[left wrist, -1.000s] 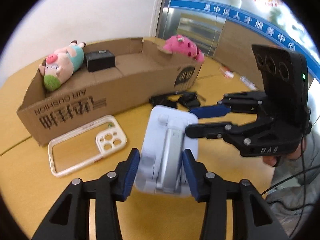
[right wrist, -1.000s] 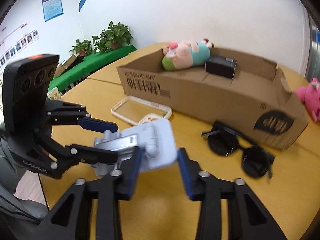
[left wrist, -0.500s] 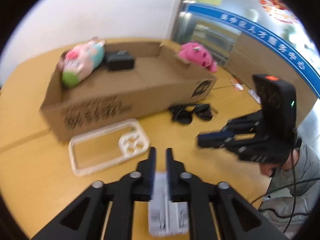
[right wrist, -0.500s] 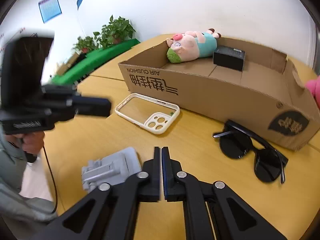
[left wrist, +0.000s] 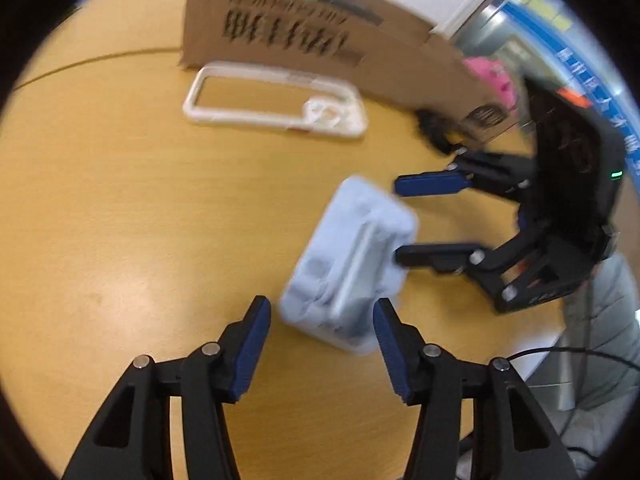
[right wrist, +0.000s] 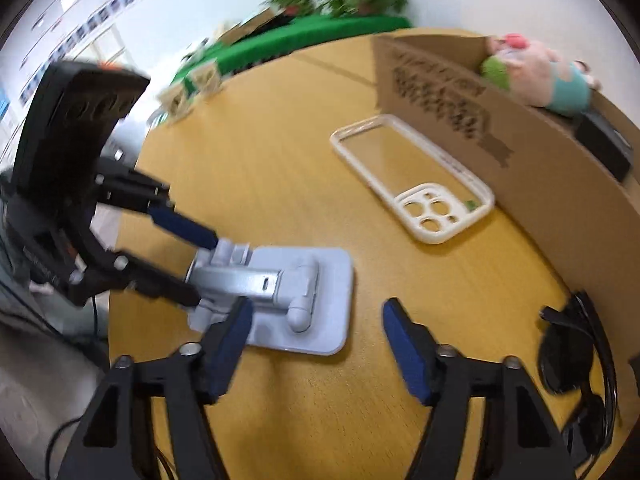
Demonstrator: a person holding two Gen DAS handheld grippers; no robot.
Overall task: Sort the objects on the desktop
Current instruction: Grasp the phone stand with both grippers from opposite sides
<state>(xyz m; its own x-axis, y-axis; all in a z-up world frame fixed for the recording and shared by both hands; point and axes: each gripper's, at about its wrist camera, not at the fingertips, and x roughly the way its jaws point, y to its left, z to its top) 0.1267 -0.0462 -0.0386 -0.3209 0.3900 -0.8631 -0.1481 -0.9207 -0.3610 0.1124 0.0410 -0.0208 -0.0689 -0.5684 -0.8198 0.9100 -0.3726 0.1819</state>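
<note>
**Both grippers spread wide around the pale phone stand**

The left gripper (left wrist: 322,322) stands wide open, gripping nothing; the pale blue-grey phone stand (left wrist: 352,264) lies flat on the wooden table (left wrist: 120,208), its near end just ahead of and between the blue fingertips (left wrist: 256,320). The right gripper (right wrist: 316,324) is also spread wide and holds nothing; the stand's base plate (right wrist: 320,280) sits just beyond its left finger, toward the gap. Whether either gripper's fingertips touch the stand cannot be told through the blur. Beyond the stand, a clear phone case (right wrist: 412,180) lies flat. Black sunglasses (right wrist: 576,352) rest off the right gripper's right finger. Farthest, the cardboard box (right wrist: 520,148) holds a plush pig (right wrist: 540,72) and a black box (right wrist: 604,144).
</note>
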